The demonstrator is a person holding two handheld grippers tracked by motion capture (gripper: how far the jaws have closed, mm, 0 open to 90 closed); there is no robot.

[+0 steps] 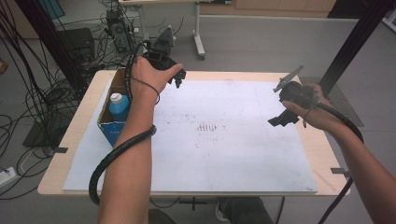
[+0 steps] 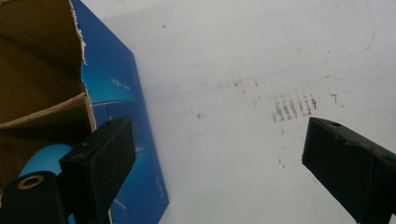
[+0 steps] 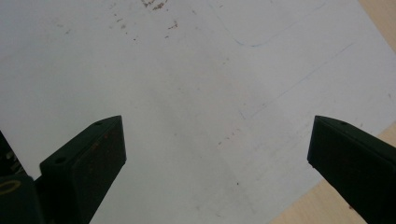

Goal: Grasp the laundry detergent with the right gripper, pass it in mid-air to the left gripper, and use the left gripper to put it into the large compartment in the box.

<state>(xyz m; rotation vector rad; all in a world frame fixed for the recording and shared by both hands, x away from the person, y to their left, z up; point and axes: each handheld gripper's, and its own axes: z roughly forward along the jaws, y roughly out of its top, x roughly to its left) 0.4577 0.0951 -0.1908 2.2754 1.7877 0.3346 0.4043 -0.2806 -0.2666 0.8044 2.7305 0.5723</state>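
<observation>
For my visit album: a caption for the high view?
Left hand-held gripper open above a cardboard box holding a blue-capped bottle.

Blue-capped bottle [image 1: 118,103] upright inside open blue cardboard box [image 1: 112,130]

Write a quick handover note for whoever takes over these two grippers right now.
Left gripper: jaws wide open, nothing between them, raised beside the torn blue cardboard box at the table's left.
Right gripper: open and holding nothing, over the white sheet near its right edge.
A blue-capped bottle stands inside the box, untouched.
Done: nothing yet on the sheet.
Left: probably lifting the bottle out, the left gripper being nearest.
</observation>
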